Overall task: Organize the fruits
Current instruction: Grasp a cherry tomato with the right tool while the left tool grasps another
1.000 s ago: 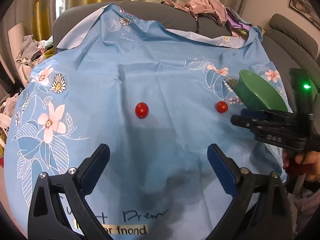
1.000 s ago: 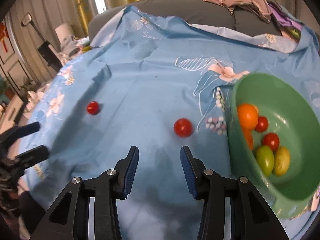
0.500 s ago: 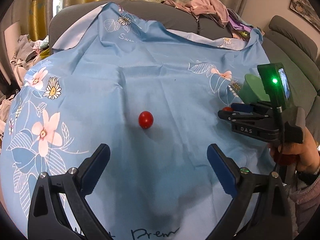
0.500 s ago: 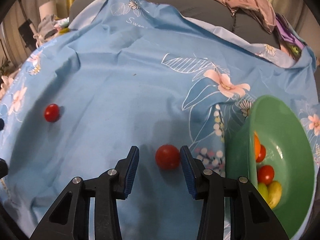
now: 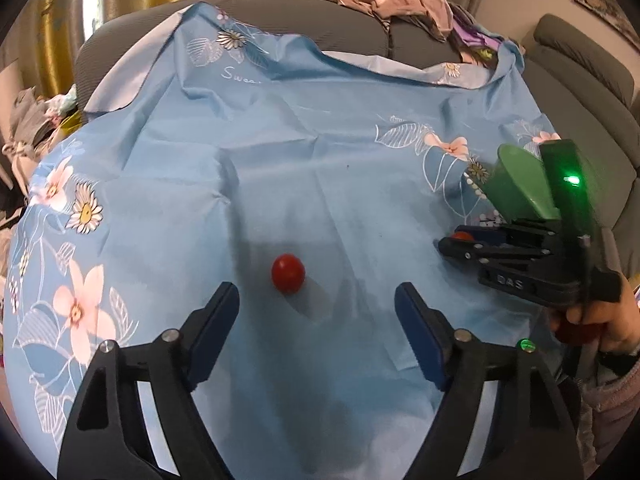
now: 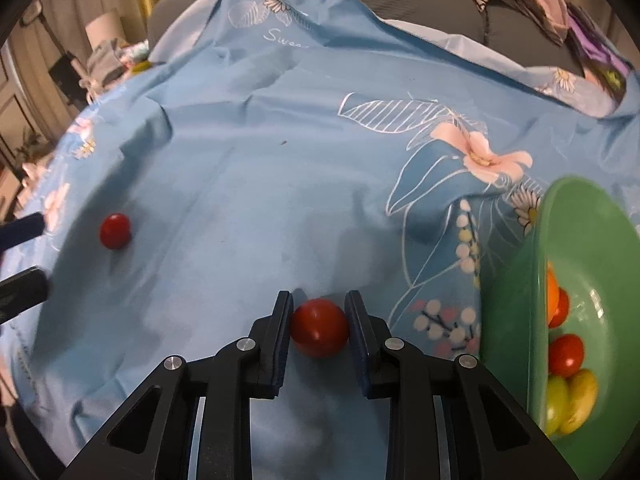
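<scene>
Two red cherry tomatoes are on a blue floral cloth. My right gripper is shut on one tomato, its pads pressing both sides; from the left wrist view this gripper shows just left of the green bowl. The other tomato lies on the cloth just ahead of my left gripper, a little left of its centre line. The left jaws are closing and touch nothing. The bowl holds several small fruits: orange, red, yellow and green.
A grey sofa runs behind the cloth with a pile of clothes on its back. Another grey seat stands at the right. A hand holds the right gripper. Clutter lies at the far left.
The right gripper moved forward around its tomato and closed on it. The left gripper came closer to the other tomato and its jaws narrowed.
</scene>
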### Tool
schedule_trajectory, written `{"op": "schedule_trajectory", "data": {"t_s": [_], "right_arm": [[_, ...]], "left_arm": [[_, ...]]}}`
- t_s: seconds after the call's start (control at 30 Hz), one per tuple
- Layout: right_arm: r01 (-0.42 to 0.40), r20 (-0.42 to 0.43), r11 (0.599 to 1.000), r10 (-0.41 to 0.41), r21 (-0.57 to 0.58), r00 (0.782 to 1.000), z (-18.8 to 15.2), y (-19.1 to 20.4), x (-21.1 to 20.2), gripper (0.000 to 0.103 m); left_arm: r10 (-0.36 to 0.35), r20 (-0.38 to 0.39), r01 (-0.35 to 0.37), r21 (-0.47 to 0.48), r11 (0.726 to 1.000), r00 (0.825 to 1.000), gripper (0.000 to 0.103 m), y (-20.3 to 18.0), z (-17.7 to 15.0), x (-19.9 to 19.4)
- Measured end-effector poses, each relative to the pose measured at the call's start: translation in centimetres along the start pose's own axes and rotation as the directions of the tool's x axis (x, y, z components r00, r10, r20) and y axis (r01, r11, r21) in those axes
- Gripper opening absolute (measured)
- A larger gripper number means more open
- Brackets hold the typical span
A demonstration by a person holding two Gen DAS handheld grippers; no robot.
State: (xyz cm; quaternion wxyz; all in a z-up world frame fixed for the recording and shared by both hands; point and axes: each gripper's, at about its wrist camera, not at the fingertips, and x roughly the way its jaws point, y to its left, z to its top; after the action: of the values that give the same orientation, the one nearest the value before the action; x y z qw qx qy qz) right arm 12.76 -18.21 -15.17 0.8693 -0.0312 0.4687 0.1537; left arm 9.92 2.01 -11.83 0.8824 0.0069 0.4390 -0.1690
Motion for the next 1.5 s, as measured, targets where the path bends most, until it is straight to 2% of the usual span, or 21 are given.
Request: {"op": "schedule_trajectory", "data": {"t_s": [0.1, 0.27, 0.4, 0.47, 0.63, 0.87, 1.0, 1.1, 1.33, 1.5], "right_arm": [[-0.065, 0.035, 0.997, 0.064, 0.034, 0.997, -0.6, -0.3, -1.0, 0.029], [-0.139, 0.097, 0.989, 0.134, 0.050, 0.986, -1.7, -0.3, -2.6, 0.029], [-0.184, 0.120, 0.981, 0.176, 0.056, 0.977, -2.4, -0.3, -3.1, 0.029], [-0.197, 0.127, 0.979, 0.188, 0.058, 0.974, -2.6, -0.5, -3.1, 0.029], [-0.223, 0.139, 0.973, 0.213, 0.065, 0.967, -2.7, -0.9, -2.9, 0.029], [-0.247, 0.154, 0.967, 0.234, 0.070, 0.960, -2.9, -1.1, -2.9, 0.029], [-0.252, 0.163, 0.965, 0.238, 0.076, 0.958, -3.0, -1.4, -3.0, 0.029], [-0.247, 0.167, 0.966, 0.232, 0.079, 0.958, -3.1, -1.4, -3.2, 0.029], [-0.244, 0.187, 0.966, 0.225, 0.087, 0.956, -3.3, -1.5, -4.3, 0.029], [-0.236, 0.204, 0.968, 0.214, 0.089, 0.955, -3.5, -1.5, -5.4, 0.029]], "left_arm": [[-0.020, -0.016, 0.020, 0.006, 1.000, 1.000, 0.074, -0.1, 0.8, 1.0], [-0.007, -0.051, 0.009, 0.032, 0.999, 0.999, 0.066, -0.4, 1.7, 2.8], [0.032, -0.081, -0.028, 0.050, 0.998, 0.996, 0.062, -0.4, 2.3, 4.3], [0.064, -0.097, -0.058, 0.058, 0.997, 0.993, 0.056, -0.4, 2.4, 5.1], [0.129, -0.141, -0.118, 0.085, 0.989, 0.981, 0.054, -0.2, 2.3, 6.7], [0.186, -0.170, -0.169, 0.111, 0.979, 0.968, 0.039, -0.1, 2.0, 7.5], [0.180, -0.173, -0.167, 0.090, 0.982, 0.968, 0.033, 0.0, 1.8, 7.4], [0.173, -0.174, -0.163, 0.072, 0.984, 0.969, 0.025, -0.1, 1.6, 7.3], [0.129, -0.179, -0.127, 0.021, 0.992, 0.975, 0.024, -0.7, 1.1, 6.4], [0.111, -0.152, -0.107, 0.035, 0.994, 0.982, 0.024, -2.4, 1.0, 4.7]]}}
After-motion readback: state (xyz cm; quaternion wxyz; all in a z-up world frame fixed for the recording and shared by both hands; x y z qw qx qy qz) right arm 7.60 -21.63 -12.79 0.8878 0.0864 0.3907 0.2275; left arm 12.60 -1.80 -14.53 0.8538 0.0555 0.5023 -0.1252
